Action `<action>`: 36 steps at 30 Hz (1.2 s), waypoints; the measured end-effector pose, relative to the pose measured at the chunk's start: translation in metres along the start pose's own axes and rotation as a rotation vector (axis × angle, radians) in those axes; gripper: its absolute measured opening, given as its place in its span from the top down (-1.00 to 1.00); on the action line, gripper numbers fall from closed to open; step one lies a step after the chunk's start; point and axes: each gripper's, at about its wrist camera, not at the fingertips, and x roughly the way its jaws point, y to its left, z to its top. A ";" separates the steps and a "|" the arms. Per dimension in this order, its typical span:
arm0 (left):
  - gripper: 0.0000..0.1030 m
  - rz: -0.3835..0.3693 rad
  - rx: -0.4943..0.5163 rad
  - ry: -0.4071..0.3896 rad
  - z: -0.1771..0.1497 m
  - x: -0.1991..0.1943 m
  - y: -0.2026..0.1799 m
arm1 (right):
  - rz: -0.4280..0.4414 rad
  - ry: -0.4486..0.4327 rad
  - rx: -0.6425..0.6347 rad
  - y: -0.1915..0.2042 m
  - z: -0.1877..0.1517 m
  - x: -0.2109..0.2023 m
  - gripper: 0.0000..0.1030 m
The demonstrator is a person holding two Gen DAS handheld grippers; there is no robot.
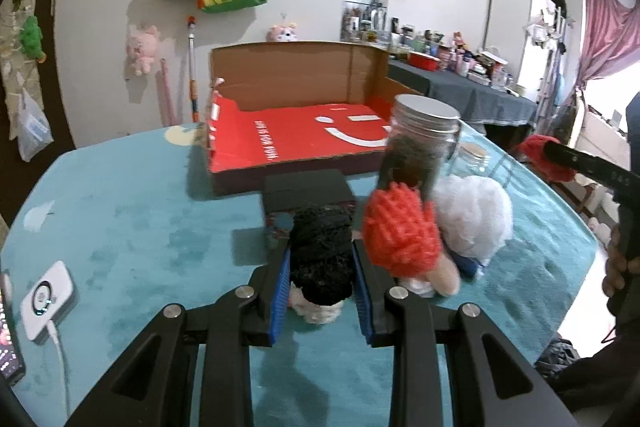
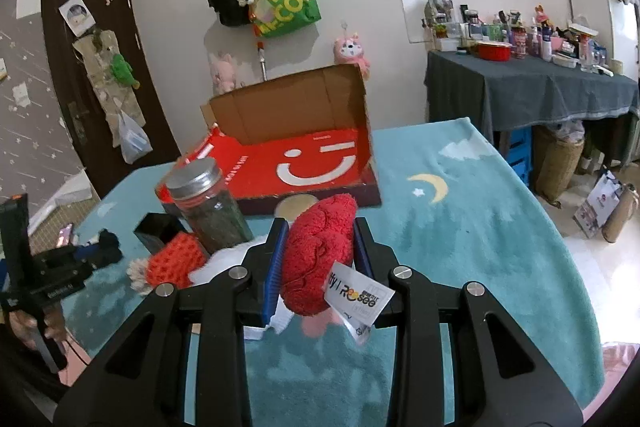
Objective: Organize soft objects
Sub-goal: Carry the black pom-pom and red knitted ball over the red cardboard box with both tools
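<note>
Both tongs loaded, both clear of the tabletop (image 1: 120, 219), which is covered in a teal fleece. Left tongs (image 1: 322, 263) clenched on a black knitted soft item (image 1: 322, 255); a cream fuzzy bit hangs below the pads, so the grip sits on the bulk of it, not the end. Right tongs (image 2: 318, 259) clamped on a red fuzzy soft toy (image 2: 316, 251), blue pads pressed into both its sides, its white brand tag (image 2: 358, 297) dangling loose on the near side. Grip is mid-body, likely so the plush doesn't fold and slip out. Likely drop target: the open cardboard box (image 2: 288, 163) with the red smiley liner, straight ahead of both tongs, lid flap standing up at the back, nothing visible inside. Remaining soft items are bunched near the box's front edge: an orange knit piece (image 1: 400, 231) and a white fluffy one (image 1: 476, 211), touching each other, just in front of a lidded glass jar (image 1: 420, 147). A small black box (image 1: 306, 193) sits just beyond the left tongs' load. Judgement: early in the task, with two items in hand and at least two to go. Risk: jar stands close to the carry path and could be knocked.
</note>
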 end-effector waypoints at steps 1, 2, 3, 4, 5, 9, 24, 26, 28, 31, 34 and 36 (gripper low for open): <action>0.41 -0.013 0.003 0.004 -0.001 0.001 -0.003 | 0.006 0.003 -0.001 0.001 -0.001 0.001 0.40; 0.41 -0.022 0.006 0.008 -0.002 0.003 -0.005 | 0.012 0.008 -0.002 0.003 -0.003 0.002 0.40; 0.41 -0.027 0.008 0.011 -0.002 0.004 -0.007 | 0.015 0.017 -0.003 0.004 -0.005 0.005 0.40; 0.41 -0.032 0.008 0.017 -0.003 0.006 -0.008 | 0.020 0.025 -0.001 0.004 -0.008 0.007 0.40; 0.41 -0.034 0.008 0.022 -0.004 0.008 -0.009 | 0.023 0.035 0.004 0.004 -0.010 0.009 0.40; 0.41 -0.026 -0.005 0.036 -0.007 0.011 -0.005 | 0.025 0.060 0.029 -0.001 -0.016 0.016 0.40; 0.41 0.006 -0.071 0.112 0.002 0.025 0.068 | 0.075 0.159 0.200 -0.078 -0.008 0.048 0.40; 0.41 -0.003 -0.077 0.121 0.003 0.028 0.074 | 0.086 0.163 0.214 -0.085 -0.003 0.052 0.40; 0.41 -0.005 -0.086 0.125 0.006 0.028 0.081 | 0.104 0.164 0.230 -0.089 0.002 0.054 0.40; 0.41 -0.005 -0.089 0.130 0.010 0.029 0.090 | 0.108 0.156 0.210 -0.088 0.009 0.055 0.40; 0.41 0.008 -0.073 0.137 0.014 0.031 0.095 | 0.115 0.160 0.191 -0.085 0.014 0.058 0.40; 0.41 0.004 -0.045 0.146 0.017 0.034 0.097 | 0.134 0.167 0.185 -0.083 0.017 0.060 0.40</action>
